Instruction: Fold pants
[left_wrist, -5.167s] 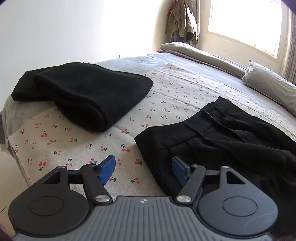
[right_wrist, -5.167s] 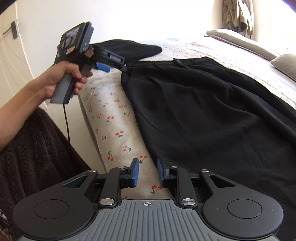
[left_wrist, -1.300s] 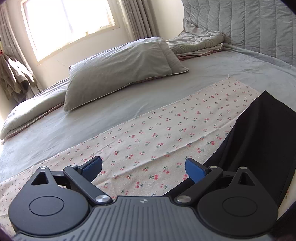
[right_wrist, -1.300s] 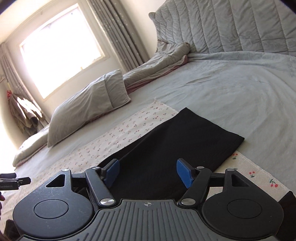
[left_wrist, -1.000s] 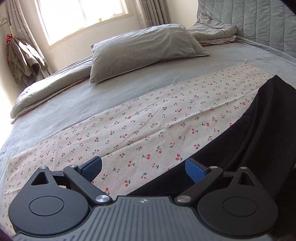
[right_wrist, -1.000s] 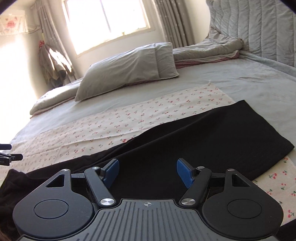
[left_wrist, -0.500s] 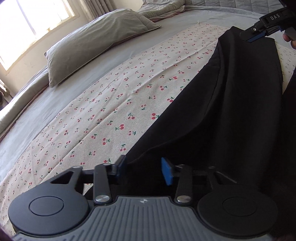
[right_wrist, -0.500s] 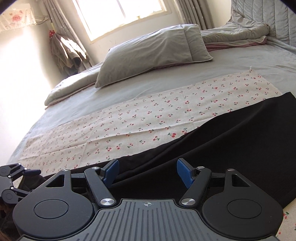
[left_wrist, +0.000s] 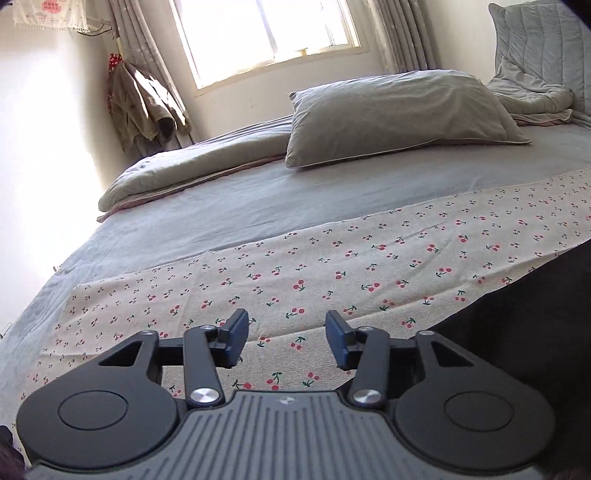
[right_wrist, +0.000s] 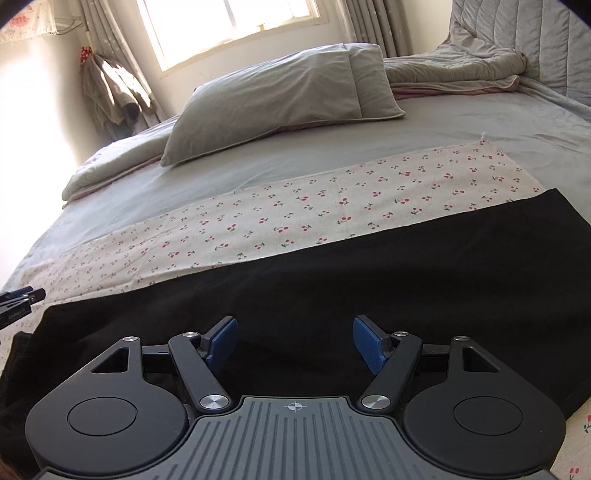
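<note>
The black pants (right_wrist: 369, 273) lie flat along the near edge of the cherry-print cloth (right_wrist: 332, 199) on the bed, folded lengthwise. My right gripper (right_wrist: 293, 341) is open and empty, held just above the pants. My left gripper (left_wrist: 286, 338) is open and empty over the cherry cloth (left_wrist: 369, 273), with the pants' edge (left_wrist: 528, 314) to its right. The left gripper's tip (right_wrist: 18, 301) shows at the left edge of the right wrist view.
A grey pillow (right_wrist: 280, 96) and rumpled grey quilt (right_wrist: 461, 70) lie at the far side of the bed. Clothes hang (left_wrist: 144, 107) in the corner by the window. The grey sheet (left_wrist: 332, 199) lies beyond the cloth.
My left gripper has opened and let go of the pants edge, then swung left over the cherry cloth. The pants now lie flatter and straighter under the right gripper.
</note>
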